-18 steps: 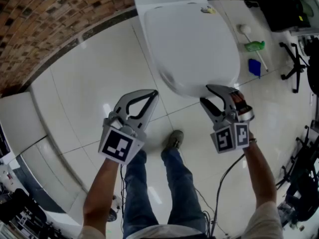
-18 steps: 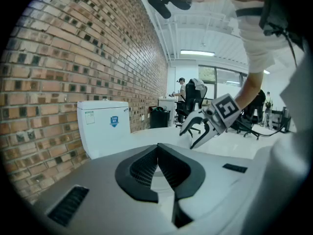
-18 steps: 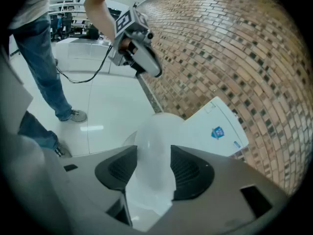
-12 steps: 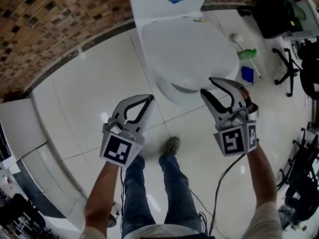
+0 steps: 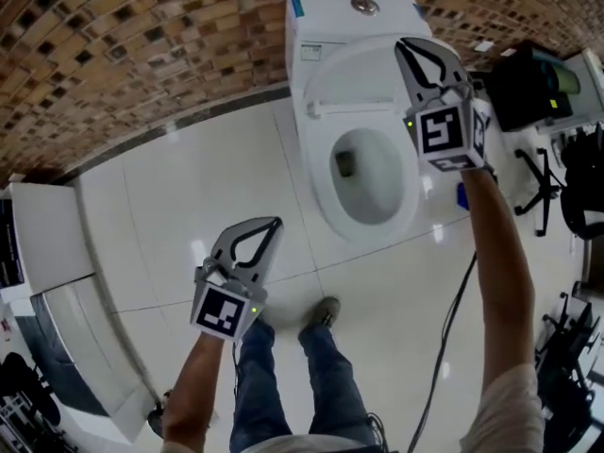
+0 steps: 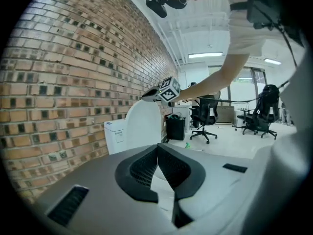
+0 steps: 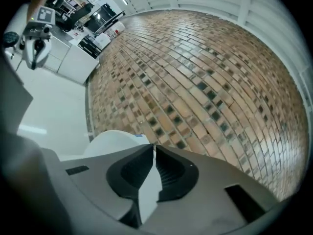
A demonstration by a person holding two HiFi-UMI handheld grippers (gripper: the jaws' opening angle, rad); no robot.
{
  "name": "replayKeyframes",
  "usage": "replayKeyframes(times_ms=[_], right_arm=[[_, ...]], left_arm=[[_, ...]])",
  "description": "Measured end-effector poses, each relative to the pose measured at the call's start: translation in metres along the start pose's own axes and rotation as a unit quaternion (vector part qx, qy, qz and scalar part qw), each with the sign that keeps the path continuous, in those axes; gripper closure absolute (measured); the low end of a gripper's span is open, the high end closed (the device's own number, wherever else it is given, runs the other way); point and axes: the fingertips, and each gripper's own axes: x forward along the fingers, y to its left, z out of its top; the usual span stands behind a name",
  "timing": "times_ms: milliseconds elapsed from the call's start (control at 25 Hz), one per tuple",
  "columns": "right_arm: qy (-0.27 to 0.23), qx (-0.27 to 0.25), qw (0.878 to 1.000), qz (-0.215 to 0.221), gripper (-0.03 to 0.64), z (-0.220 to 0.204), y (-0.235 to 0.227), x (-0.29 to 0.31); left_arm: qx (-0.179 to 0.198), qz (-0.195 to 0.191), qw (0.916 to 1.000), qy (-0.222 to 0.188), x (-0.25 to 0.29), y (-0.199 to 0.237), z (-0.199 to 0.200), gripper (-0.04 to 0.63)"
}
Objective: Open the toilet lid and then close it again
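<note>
Right gripper [image 5: 406, 47]: jaws pressed together to a hairline slit, with nothing seen pinched between them. It sits in the upper right of the head view, its tips over the top edge of the white plastic toilet lid [image 5: 351, 72]. Whether the tips touch that edge cannot be told. The right arm [image 5: 495, 253] is stretched out nearly straight from the lower right corner of the frame, and the gripper tilts slightly downward. Its square-marker cube [image 5: 442, 132] faces the camera.

Left gripper [image 5: 274, 223]: jaws closed tip to tip and empty. It is in the lower left of the head view, over the glossy white tiled floor [image 5: 189, 187] and well apart from the toilet. The left forearm [image 5: 193, 385] is bent and kept close to the body.

The toilet lid stands raised, leaning back towards the white rectangular cistern [image 5: 349, 8] at the top centre of the frame. Below it the white oval seat ring [image 5: 317, 159] lies down and the bowl is exposed.

The red-brown brick wall [image 5: 142, 55] runs across the upper left behind the cistern. The person's blue-jeaned legs [image 5: 326, 366] stand at bottom centre, just short of the front of the bowl.
</note>
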Motion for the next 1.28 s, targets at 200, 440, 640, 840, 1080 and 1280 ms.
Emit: replayKeyframes(times_ms=[200, 440, 640, 840, 1080, 1280], right_arm=[[0.061, 0.027, 0.998, -0.018, 0.604, -0.009, -0.033, 0.069], [0.074, 0.027, 0.997, -0.008, 0.609, -0.014, -0.034, 0.095], [0.051, 0.130, 0.989, -0.037, 0.606, 0.001, -0.059, 0.070], [-0.029, 0.227, 0.973, -0.011, 0.606, 0.053, -0.075, -0.023], [-0.058, 0.325, 0.943, 0.042, 0.606, 0.095, -0.068, -0.175], [-0.051, 0.401, 0.914, 0.032, 0.606, 0.101, -0.030, -0.278]], left_arm=[[-0.009, 0.026, 0.9996, 0.004, -0.025, 0.034, 0.002, 0.601], [-0.009, 0.050, 0.9987, 0.004, -0.035, 0.054, -0.003, 0.601], [-0.019, 0.055, 0.9982, -0.014, -0.037, 0.061, 0.019, 0.601], [-0.014, 0.050, 0.9979, -0.039, -0.044, 0.064, 0.078, 0.601], [0.000, 0.014, 0.9954, -0.095, -0.061, 0.052, 0.200, 0.601], [0.000, -0.022, 0.9941, -0.106, -0.076, 0.017, 0.250, 0.601]])
